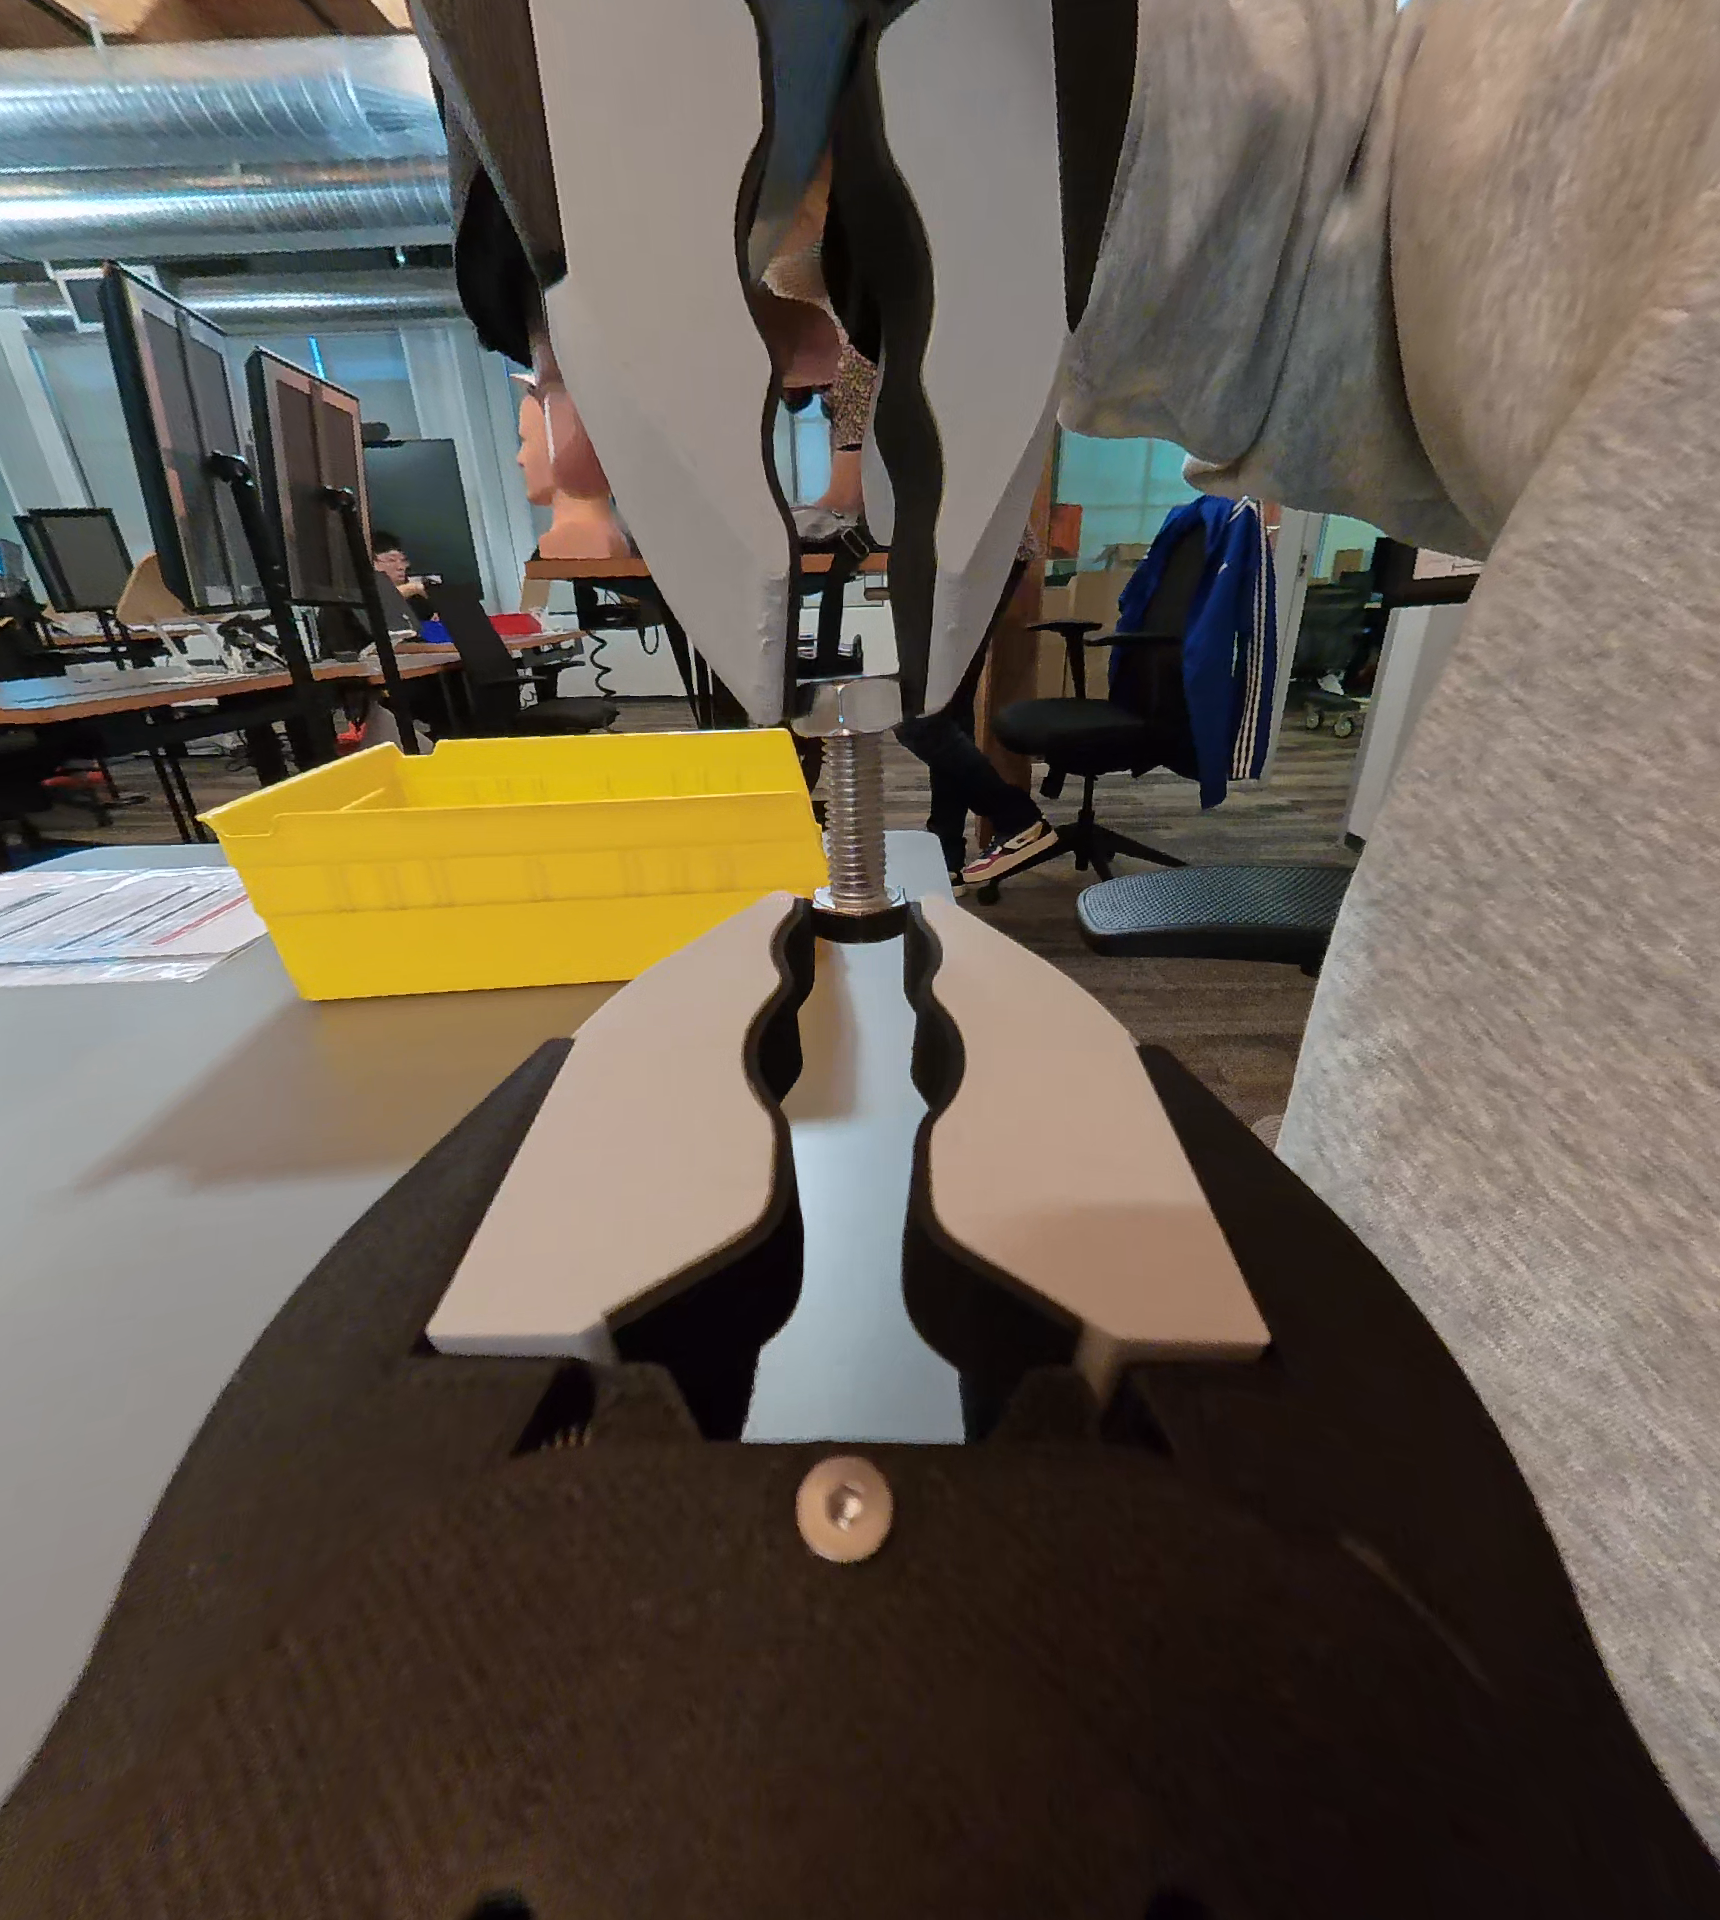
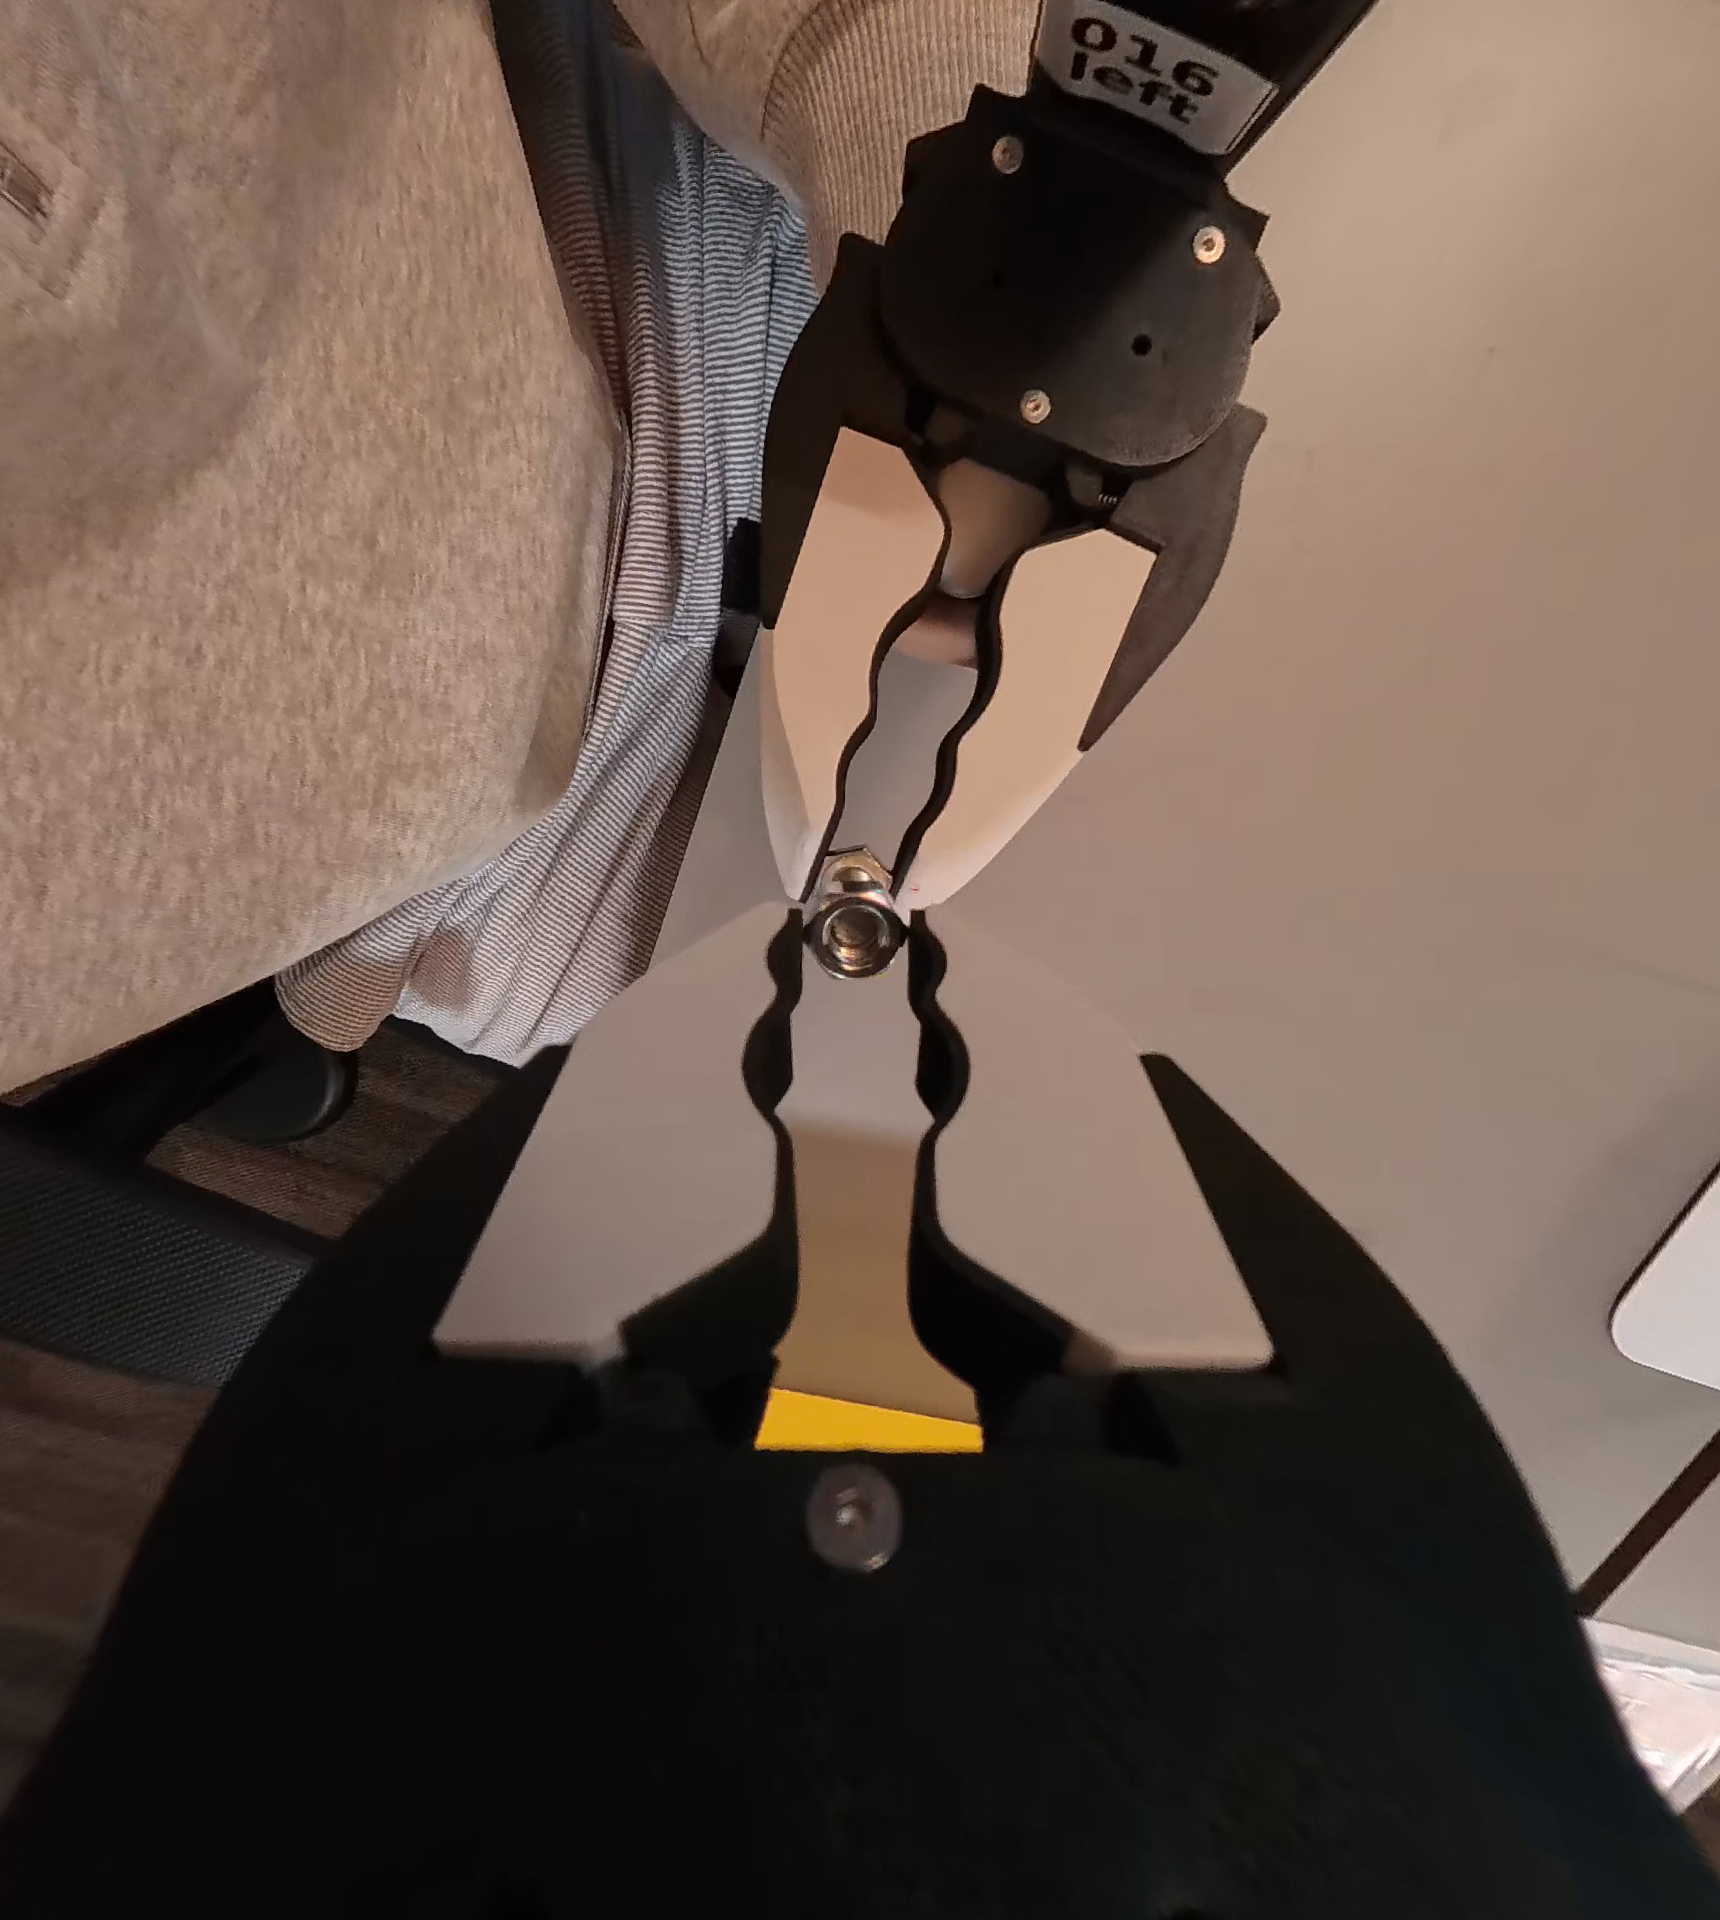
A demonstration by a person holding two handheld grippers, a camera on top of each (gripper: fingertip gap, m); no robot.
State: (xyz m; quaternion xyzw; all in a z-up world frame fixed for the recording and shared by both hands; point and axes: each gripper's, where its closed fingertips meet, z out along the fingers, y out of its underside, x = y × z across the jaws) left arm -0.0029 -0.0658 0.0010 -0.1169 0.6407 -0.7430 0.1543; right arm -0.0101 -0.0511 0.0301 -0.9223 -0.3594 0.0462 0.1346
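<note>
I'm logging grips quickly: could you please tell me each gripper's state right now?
left gripper: shut on the nut.
right gripper: shut on the bolt, at its head.

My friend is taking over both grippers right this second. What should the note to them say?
Left gripper: shut on the nut, pointing level above the grey table.
Right gripper: reaches down from above, shut on the hex head of the bolt.
The bolt stands upright between the two grippers, off the table.
The nut appears to sit at the bolt's lower end. The thread between it and the head is bare.
A yellow bin stands on the table just behind, with papers to its left.
Both grips are at the fingertips only, so hold steady.
</note>
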